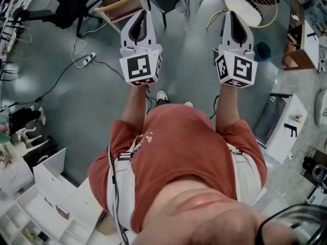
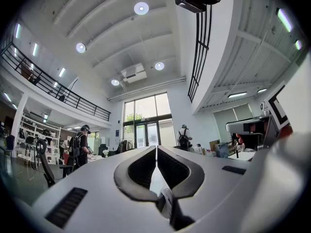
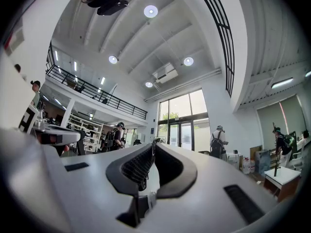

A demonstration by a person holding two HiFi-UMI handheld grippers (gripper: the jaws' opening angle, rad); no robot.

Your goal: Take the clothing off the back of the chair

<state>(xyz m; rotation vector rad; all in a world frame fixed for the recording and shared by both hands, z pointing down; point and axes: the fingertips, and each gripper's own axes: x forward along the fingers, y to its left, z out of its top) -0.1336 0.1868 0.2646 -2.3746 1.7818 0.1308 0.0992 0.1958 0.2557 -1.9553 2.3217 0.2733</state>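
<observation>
Approach step, nothing grasped: left tongs [image 1: 145,13] and right tongs [image 1: 230,14] both pressed together, empty, roughly level; pale clothing [image 1: 183,1] drapes the chair [image 1: 166,0] at 12 o'clock, well apart; next likely: advance, spread tongs, pinch fabric.

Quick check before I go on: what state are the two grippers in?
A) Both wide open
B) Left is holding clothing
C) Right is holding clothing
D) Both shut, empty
D: on the left gripper and on the right gripper, each gripper's own view shows the jaws meeting at the tips with nothing between them.
</observation>
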